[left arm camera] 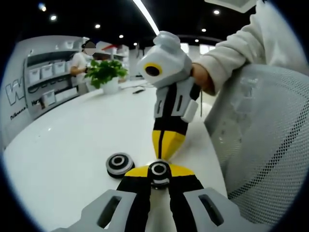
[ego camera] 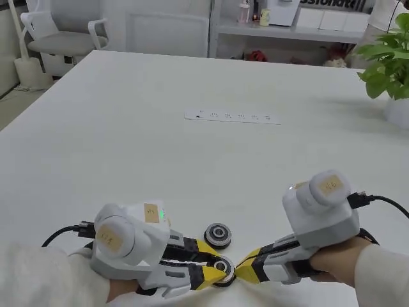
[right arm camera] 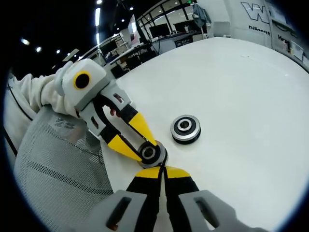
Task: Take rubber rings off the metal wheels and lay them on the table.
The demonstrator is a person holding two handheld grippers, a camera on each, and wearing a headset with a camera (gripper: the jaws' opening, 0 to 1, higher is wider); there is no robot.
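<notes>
The left tool (left arm camera: 159,170) is clenched on a metal wheel (left arm camera: 159,174), one yellow tip on each side of its rim. The wheel shows its round face and hub upward, so its axle stands roughly upright, across the line of the jaws. Whether it rests on the bench (ego camera: 192,166) or hangs just above it cannot be told.

The right tool (right arm camera: 165,169) meets it head-on from the opposite side. Its jaws are drawn together, their tips against the wheel's rim where the dark rubber ring (right arm camera: 161,158) runs. Whether they bite the ring cannot be told.

A second wheel (ego camera: 218,235) lies flat just beyond the two sets of tips, hub up and axle upright. It is near the held wheel but apart from it. It lies ahead and left of the left tool, ahead and right of the right tool.

Both tools work close to the bench's near edge, with a mesh chair back (left arm camera: 270,145) right behind them. Ahead of the tips the bench runs wide and bare. A white power strip (ego camera: 233,117) lies well ahead, and a potted plant (ego camera: 386,61) stands far off beyond the right tool.
</notes>
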